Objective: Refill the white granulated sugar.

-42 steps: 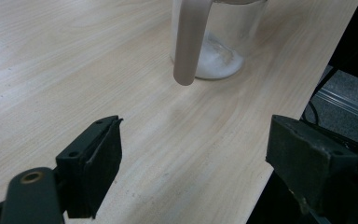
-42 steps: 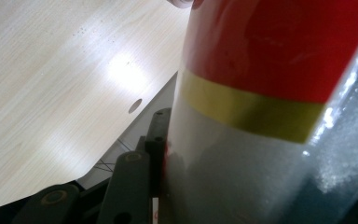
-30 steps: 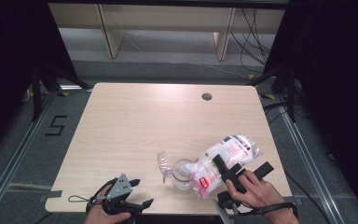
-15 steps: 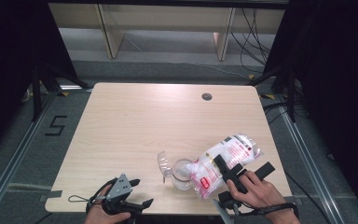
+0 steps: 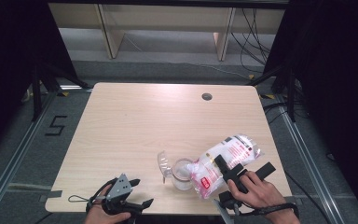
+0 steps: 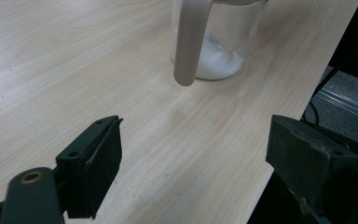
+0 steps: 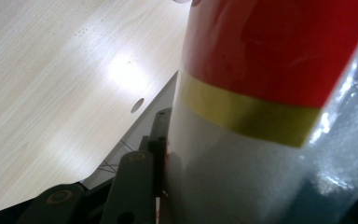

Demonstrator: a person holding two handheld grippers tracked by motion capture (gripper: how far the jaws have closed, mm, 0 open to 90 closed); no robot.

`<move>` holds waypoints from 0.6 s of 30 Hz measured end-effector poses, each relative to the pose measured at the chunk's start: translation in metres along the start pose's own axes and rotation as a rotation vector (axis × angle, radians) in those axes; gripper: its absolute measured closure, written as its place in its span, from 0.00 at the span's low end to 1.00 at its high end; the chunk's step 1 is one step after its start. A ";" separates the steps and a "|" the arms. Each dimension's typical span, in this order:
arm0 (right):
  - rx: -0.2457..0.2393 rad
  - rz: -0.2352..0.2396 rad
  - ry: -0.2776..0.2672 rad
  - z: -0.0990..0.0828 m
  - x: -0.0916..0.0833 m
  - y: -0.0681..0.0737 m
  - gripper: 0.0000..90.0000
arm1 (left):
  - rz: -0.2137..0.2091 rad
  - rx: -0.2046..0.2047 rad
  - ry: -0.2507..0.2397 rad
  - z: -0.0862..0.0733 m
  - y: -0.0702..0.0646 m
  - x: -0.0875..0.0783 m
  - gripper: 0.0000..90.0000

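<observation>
Bag: a clear plastic bag [image 5: 226, 161] of white grains with red print lay tilted over the near right part of the surface [image 5: 158, 121], its long axis running from far right down to near left.
Bag mouth: the lower, near-left end pointed into the glass jar [image 5: 182, 173] and met its rim.
Jar: a clear jar stood upright just left of the bag, near the front edge; in the left gripper view a thin layer of white grains [image 6: 214, 60] lay on its bottom.
Lid: a clear lid [image 5: 163, 163] stood on edge, touching the jar's left side; whether it was hinged to the jar could not be told.
Right gripper: the right gripper [image 5: 233, 173] was clamped across the bag's middle, jaws part-way closed on it, held by the person's right hand [image 5: 256, 191].
Left gripper: the left gripper [image 5: 129, 196] rested at the near left edge, jaws wide apart with nothing between them, aimed toward the jar.
Hidden: the right gripper view was so close that the bag's red and yellow label [image 7: 270, 60] was blurred and its print unreadable; the jar's top was cut off in the left gripper view.
</observation>
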State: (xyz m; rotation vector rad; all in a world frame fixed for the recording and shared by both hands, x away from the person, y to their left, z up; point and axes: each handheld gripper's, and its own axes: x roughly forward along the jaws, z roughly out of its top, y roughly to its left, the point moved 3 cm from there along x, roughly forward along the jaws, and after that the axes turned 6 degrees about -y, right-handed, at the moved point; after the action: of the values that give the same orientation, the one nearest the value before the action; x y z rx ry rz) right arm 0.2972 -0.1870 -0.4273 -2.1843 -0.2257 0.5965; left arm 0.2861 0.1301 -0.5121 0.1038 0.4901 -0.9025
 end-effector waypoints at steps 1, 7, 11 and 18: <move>-0.002 -0.005 -0.001 0.000 0.000 0.000 0.75 | -0.001 0.000 0.000 0.000 0.000 0.000 0.20; 0.005 -0.007 0.008 -0.001 -0.001 0.000 0.75 | 0.002 0.006 0.005 0.000 0.000 -0.001 0.20; 0.010 0.002 0.001 -0.002 -0.001 0.001 0.75 | -0.001 0.000 -0.001 0.000 0.000 0.000 0.20; 0.004 -0.009 0.010 -0.003 -0.003 0.000 0.75 | 0.002 0.006 0.005 0.000 0.000 -0.001 0.20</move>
State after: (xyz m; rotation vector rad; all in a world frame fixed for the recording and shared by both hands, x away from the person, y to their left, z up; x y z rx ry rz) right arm 0.2963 -0.1902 -0.4249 -2.1812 -0.2288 0.5803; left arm 0.2862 0.1307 -0.5116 0.1118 0.4919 -0.9021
